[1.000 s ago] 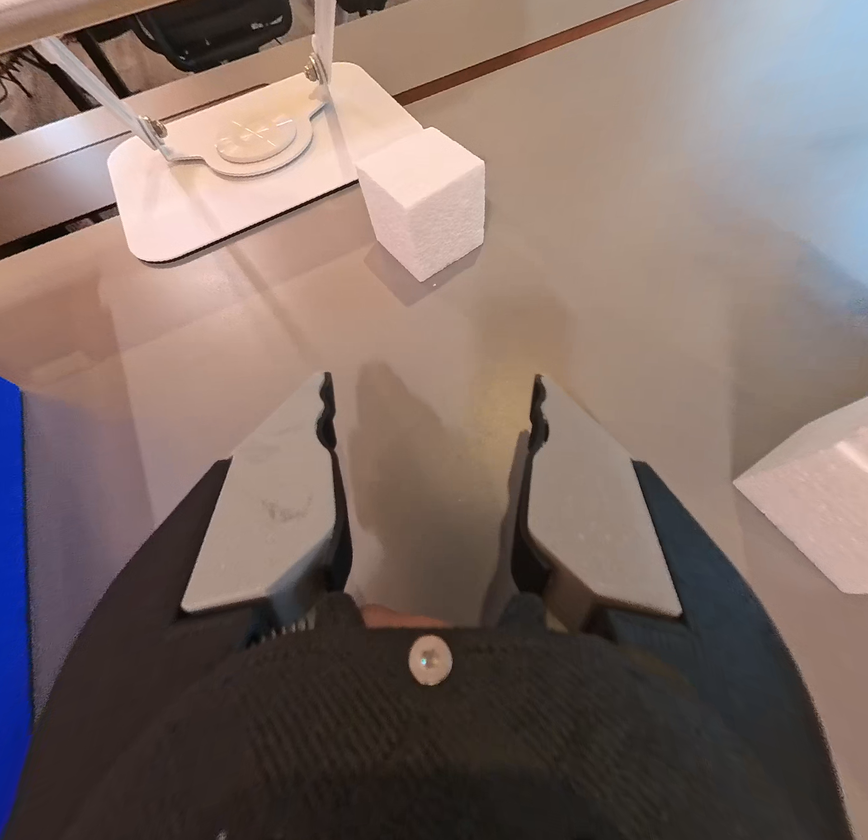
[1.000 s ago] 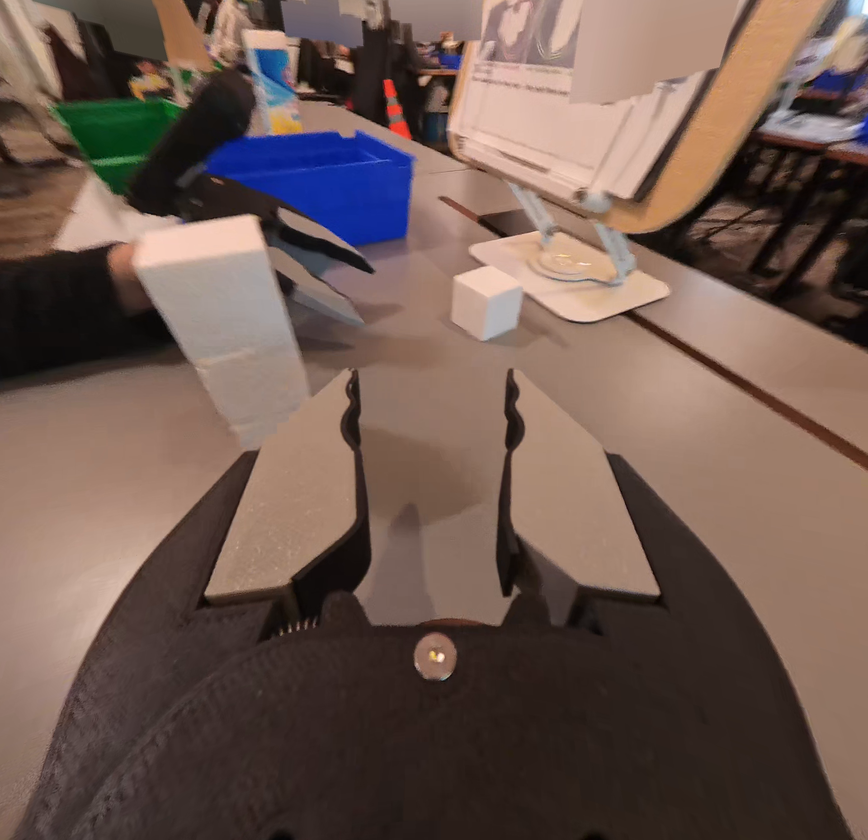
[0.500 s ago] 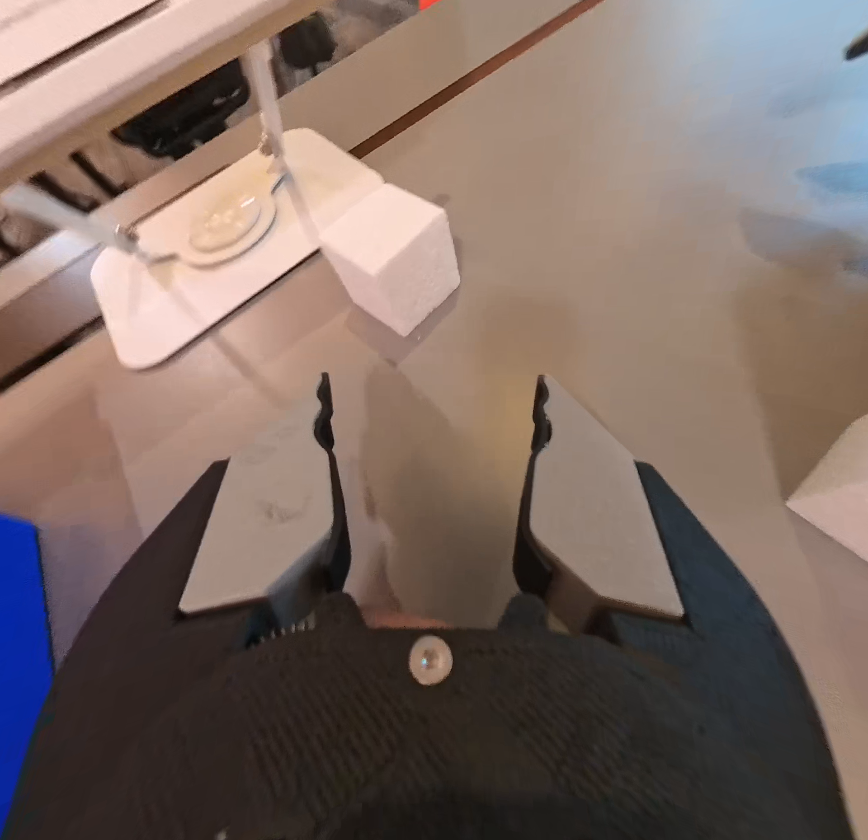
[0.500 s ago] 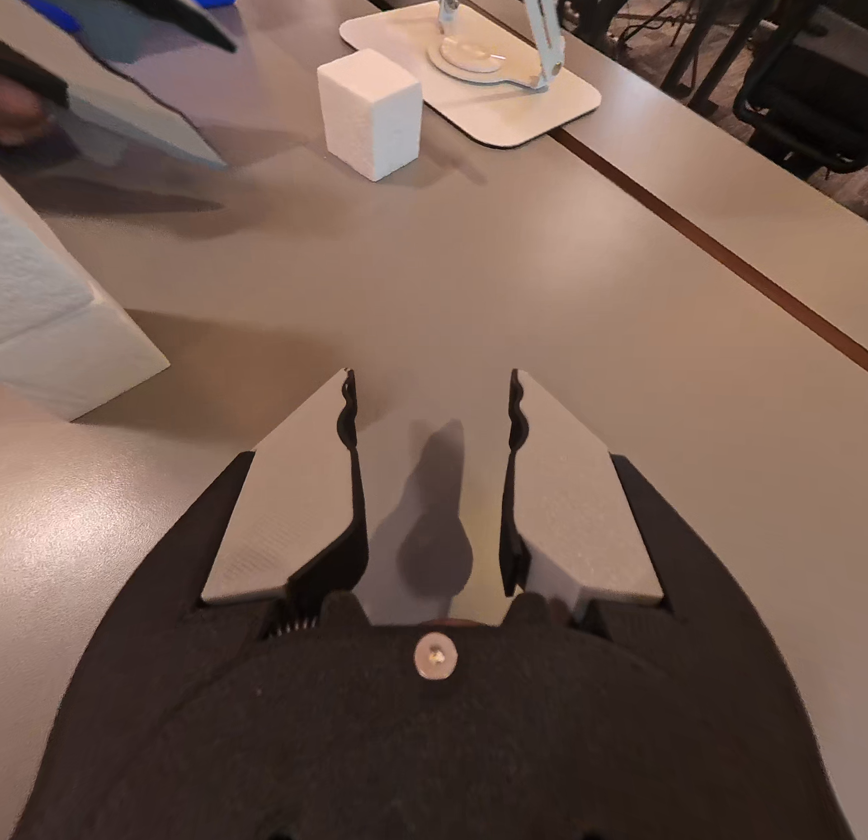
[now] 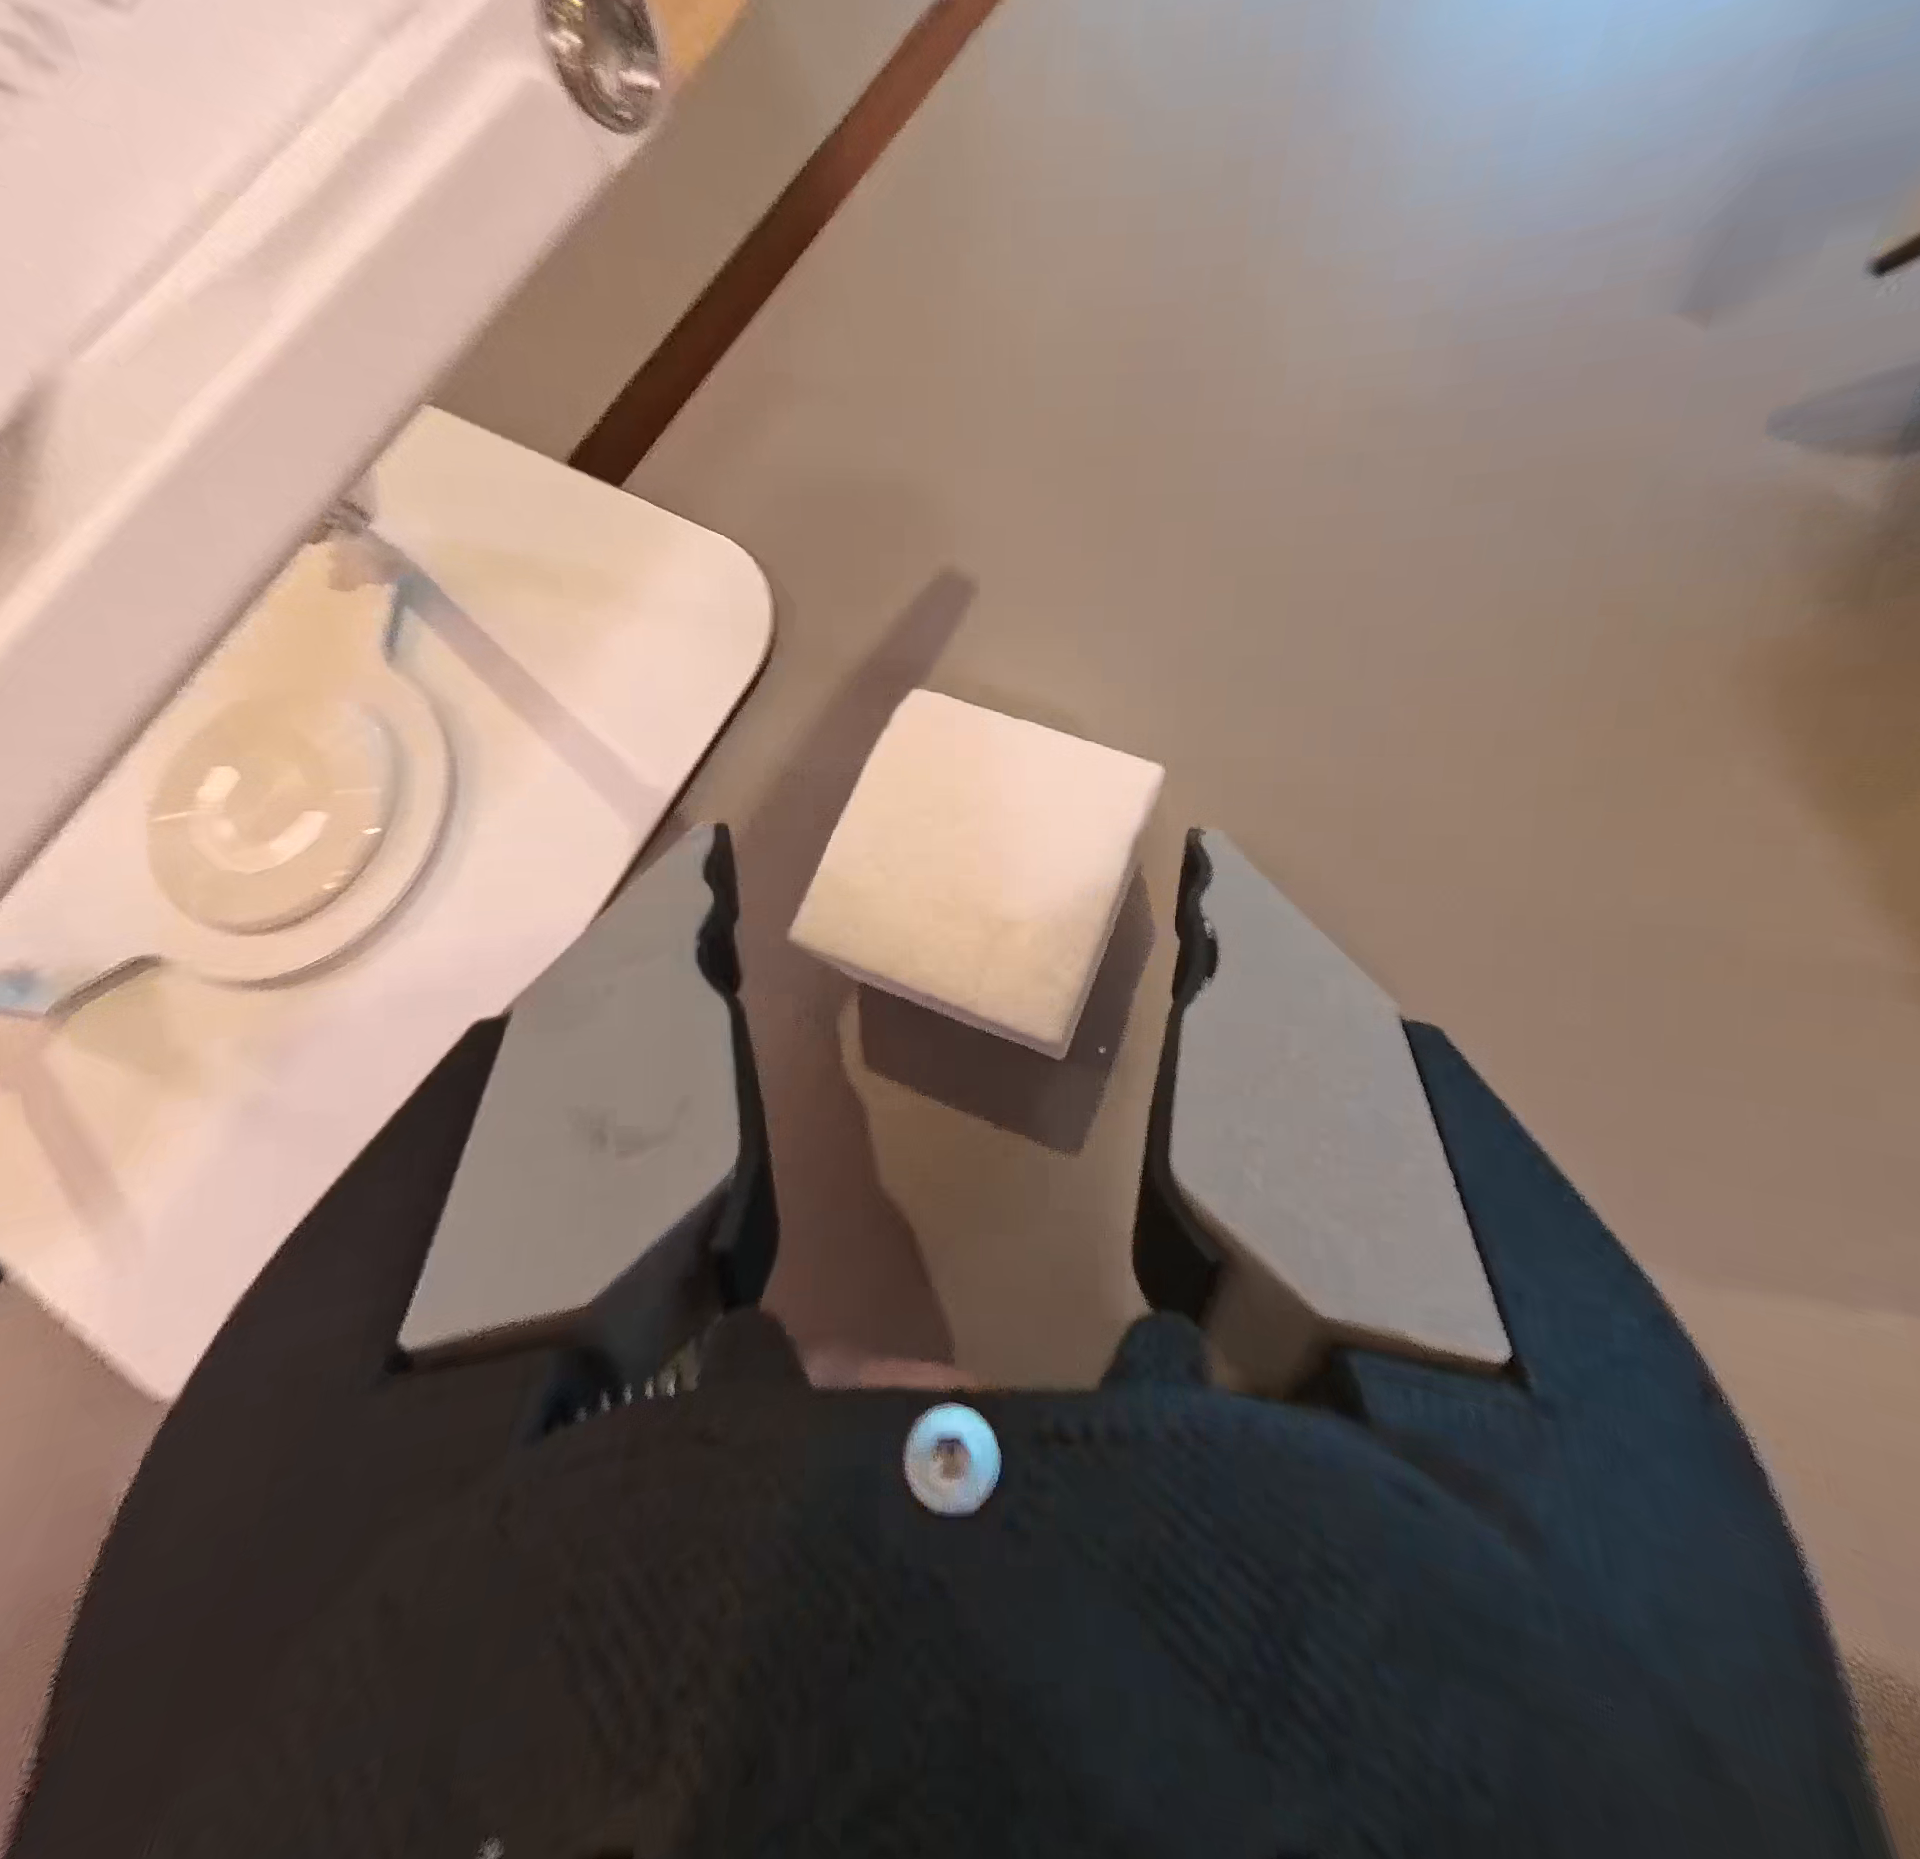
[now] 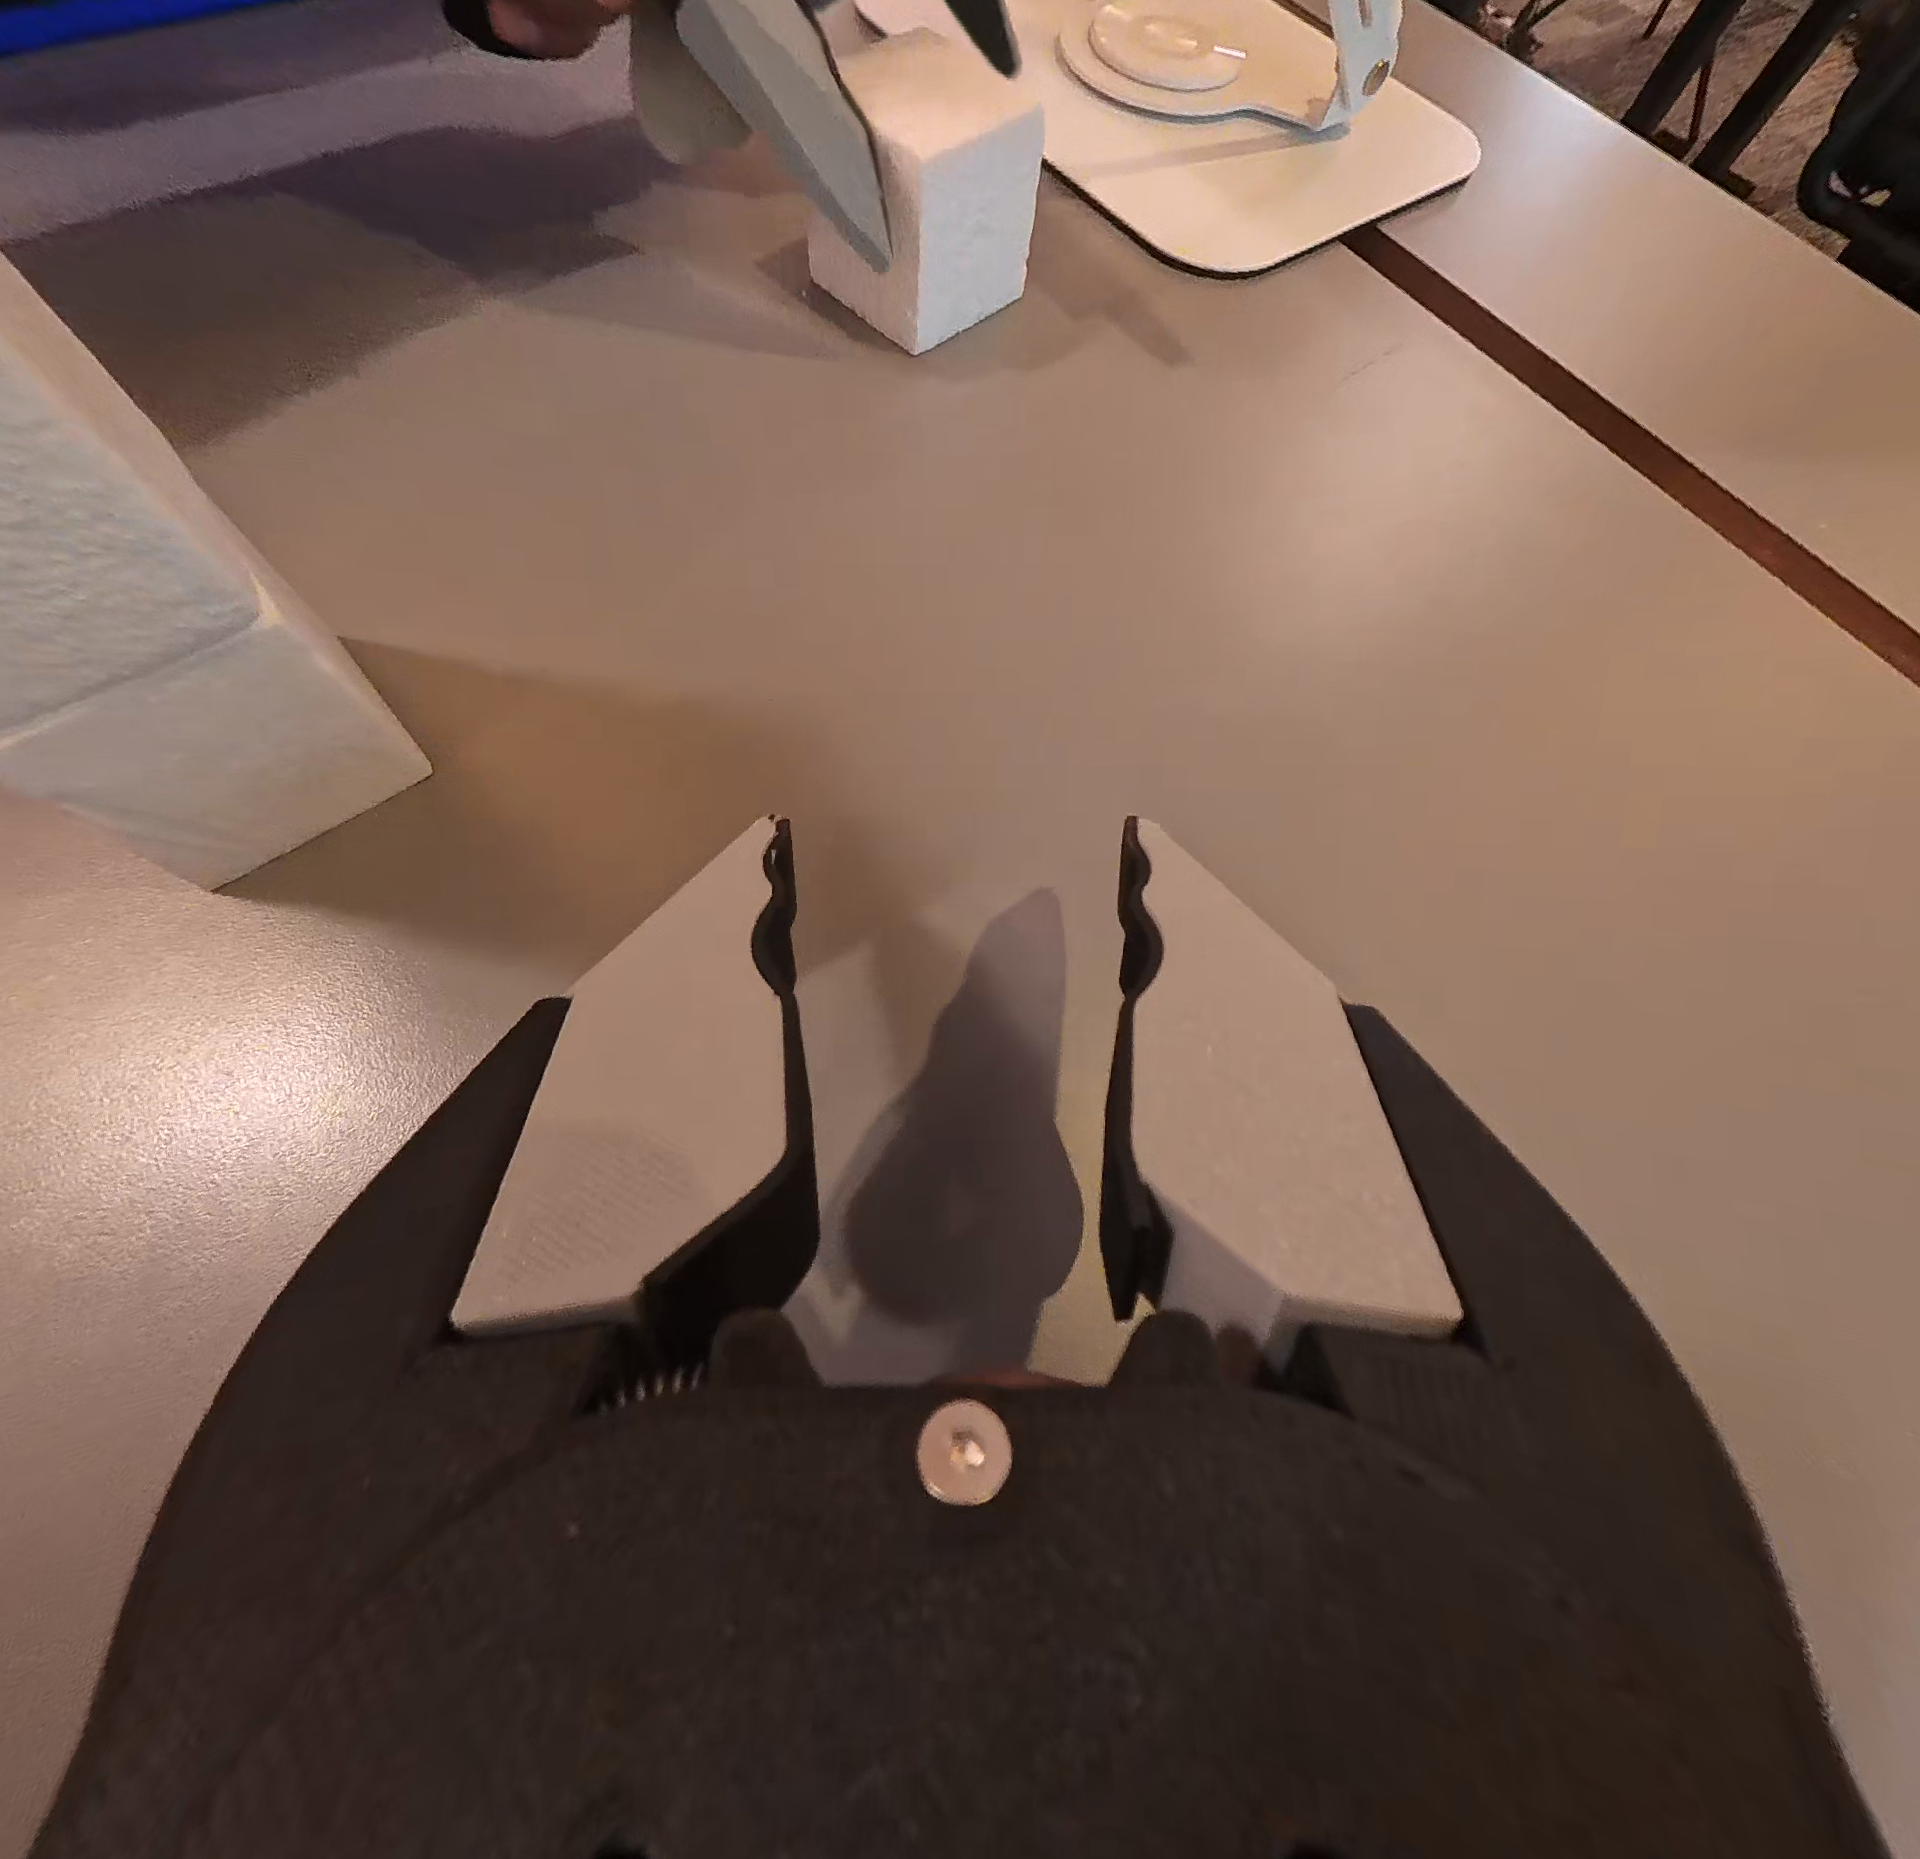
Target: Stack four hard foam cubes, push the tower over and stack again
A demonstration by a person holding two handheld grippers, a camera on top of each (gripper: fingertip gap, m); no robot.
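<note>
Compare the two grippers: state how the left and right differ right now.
The left gripper straddles the lone white foam cube beside the white stand base, jaws open around it; the right gripper hangs over bare grey table with nothing between its jaws. Both are open, with grey fingers on black bodies.

The left wrist view is taken from steeply above and close in, looking along its own jaws onto a lone white foam cube (image 5: 971, 864) and the white stand base (image 5: 582, 646) beside it. The right wrist view is taken from farther back and low over the grey tabletop (image 6: 1039, 583), facing forward toward the same cube (image 6: 961, 204) and base (image 6: 1299, 162), where the left gripper (image 6: 914, 105) is also seen. Stacked foam cubes (image 6: 156, 666) are caught at its left edge.
</note>
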